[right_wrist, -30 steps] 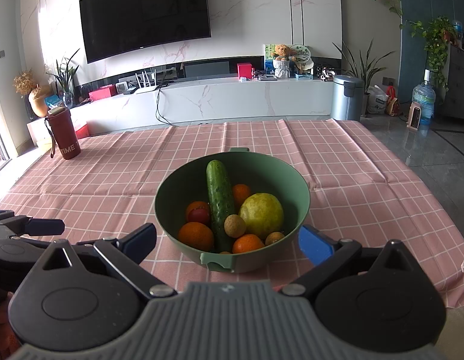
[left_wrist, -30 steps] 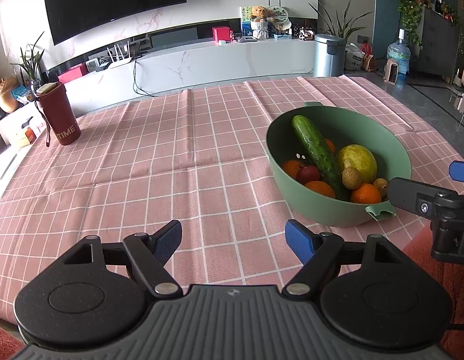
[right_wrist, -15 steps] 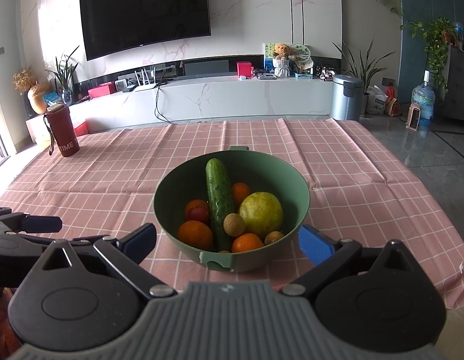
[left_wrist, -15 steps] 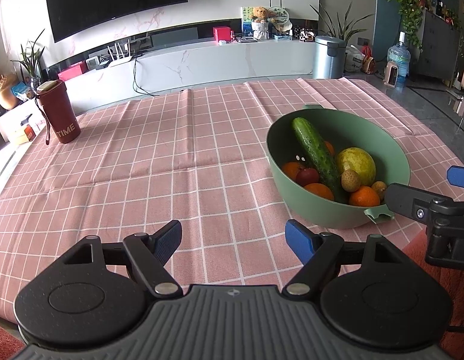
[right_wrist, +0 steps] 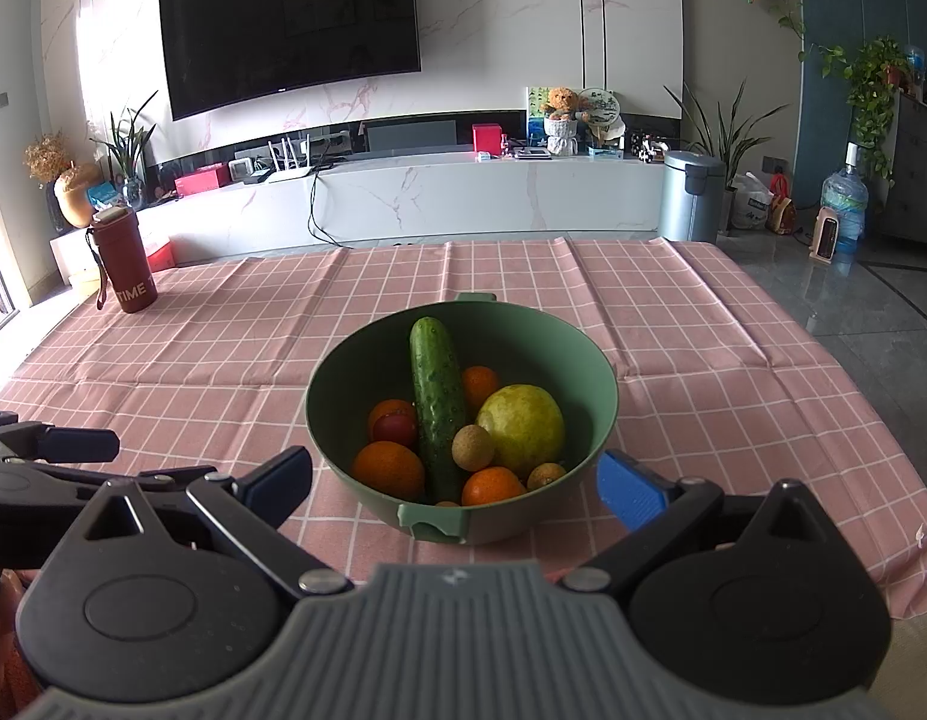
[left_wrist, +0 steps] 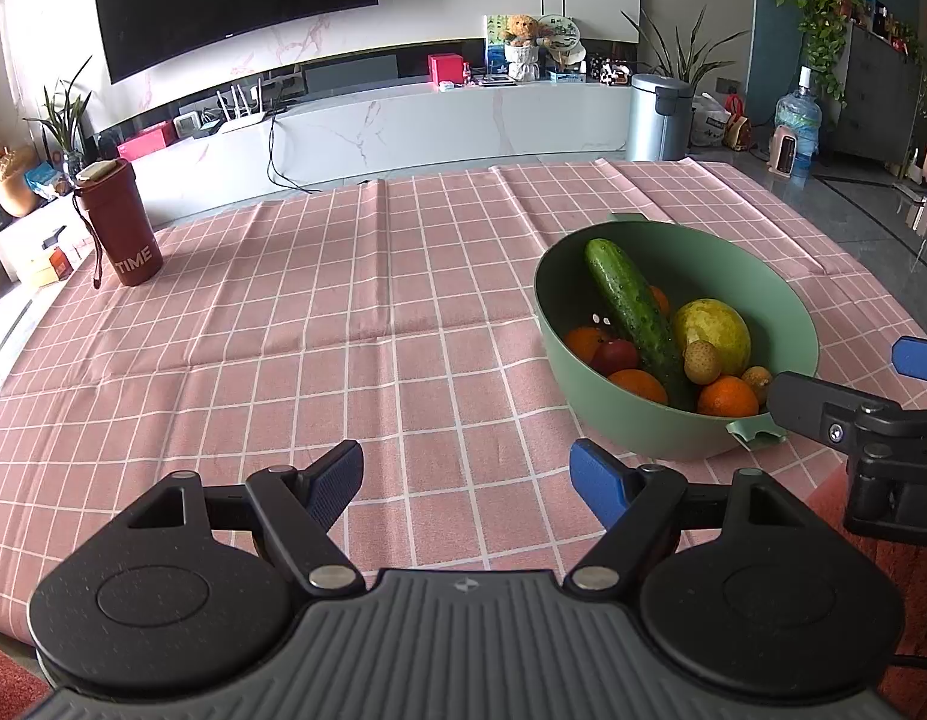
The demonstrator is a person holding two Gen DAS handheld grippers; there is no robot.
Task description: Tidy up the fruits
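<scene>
In the left wrist view, the left gripper (left_wrist: 467,477) fills the bottom of the frame with its two blue-tipped fingers spread wide and nothing between them, hovering over the pink checked tablecloth (left_wrist: 319,324). A green bowl (left_wrist: 787,306) stands on the cloth at centre right of the frame, and the fruit lies inside it: a long cucumber (left_wrist: 634,315) leaning across the middle, a large yellow-green fruit (left_wrist: 718,333) to its right, a small brown round fruit (left_wrist: 702,362) in front of that, several oranges (left_wrist: 727,397) and a dark red fruit (left_wrist: 616,355) around the cucumber. The right gripper (left_wrist: 865,396) enters from the right edge, just beside the bowl's near handle, its fingers apart. A dark red cup (left_wrist: 122,222) marked TIME stands on the cloth at the upper left, well apart from the bowl. In the right wrist view, the right gripper (right_wrist: 454,483) takes up the lower part of the frame, fingers wide apart and empty, one on each side of the bowl's (right_wrist: 595,384) near rim without touching it. The bowl sits in the middle of the frame with the cucumber (right_wrist: 436,402) pointing away from the camera, the yellow-green fruit (right_wrist: 526,426) to its right and the oranges (right_wrist: 386,468) low in front. The left gripper (right_wrist: 49,447) shows at the left edge, over the cloth (right_wrist: 703,348); its opening cannot be told here. The red cup (right_wrist: 122,261) stands at the far left of the table.
</scene>
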